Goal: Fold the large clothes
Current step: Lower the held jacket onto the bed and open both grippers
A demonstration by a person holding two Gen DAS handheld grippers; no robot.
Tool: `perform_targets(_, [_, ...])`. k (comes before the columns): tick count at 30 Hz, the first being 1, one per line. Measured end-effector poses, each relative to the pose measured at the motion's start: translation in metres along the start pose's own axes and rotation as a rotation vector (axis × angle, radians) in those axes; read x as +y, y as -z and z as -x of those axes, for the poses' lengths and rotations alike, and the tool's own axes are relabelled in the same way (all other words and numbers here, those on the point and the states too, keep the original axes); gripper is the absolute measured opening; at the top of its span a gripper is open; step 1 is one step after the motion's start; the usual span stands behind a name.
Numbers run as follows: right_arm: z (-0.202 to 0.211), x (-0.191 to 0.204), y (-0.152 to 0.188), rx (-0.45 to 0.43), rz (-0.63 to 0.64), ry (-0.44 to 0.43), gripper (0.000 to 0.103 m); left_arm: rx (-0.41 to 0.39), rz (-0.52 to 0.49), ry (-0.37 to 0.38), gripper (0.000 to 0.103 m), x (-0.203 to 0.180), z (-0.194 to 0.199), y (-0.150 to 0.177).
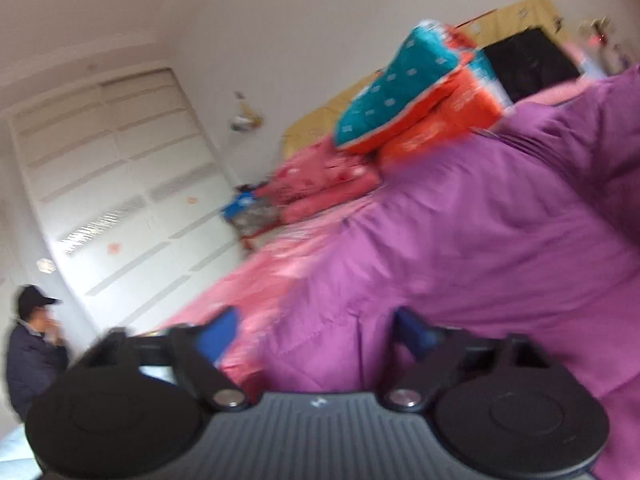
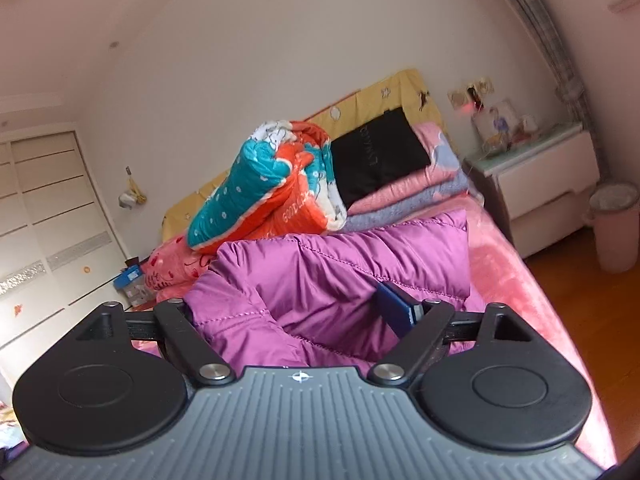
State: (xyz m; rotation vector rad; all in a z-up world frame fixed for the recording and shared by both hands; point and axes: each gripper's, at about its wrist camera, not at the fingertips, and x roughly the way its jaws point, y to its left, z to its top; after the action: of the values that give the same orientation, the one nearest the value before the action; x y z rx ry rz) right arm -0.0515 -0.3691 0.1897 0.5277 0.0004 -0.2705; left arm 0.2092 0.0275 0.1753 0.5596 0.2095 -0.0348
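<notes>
One purple padded jacket is seen on one pink-covered bed. One teal-and-orange quilt, one black bag and one nightstand are counted. One pink bin and one person in a cap are seen.

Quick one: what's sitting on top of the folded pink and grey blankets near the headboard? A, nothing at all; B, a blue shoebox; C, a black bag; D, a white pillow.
C: in the right wrist view a flat black bag lies on the folded pink and grey blankets, beside the teal and orange quilt.
</notes>
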Motion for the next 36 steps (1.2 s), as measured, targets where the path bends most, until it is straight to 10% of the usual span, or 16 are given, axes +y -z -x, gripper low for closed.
perform_targets(8, [0.019, 0.003, -0.013, 0.051, -0.114, 0.12, 0.103, 0.051, 0.127, 0.037, 0.093, 0.07, 0.032, 0.016])
perform_targets(16, [0.029, 0.021, -0.052, 0.241, 0.017, 0.277, 0.103, 0.097, 0.226, 0.257, 0.093, 0.082, 0.123, 0.048])
perform_targets(27, [0.101, -0.002, -0.061, 0.413, 0.076, 0.311, 0.103, 0.248, 0.511, 0.424, 0.092, 0.117, 0.262, 0.1])
perform_targets(36, [0.194, -0.024, -0.057, 0.352, -0.063, 0.243, 0.103, 0.271, 0.555, 0.509, 0.092, 0.123, 0.331, 0.112])
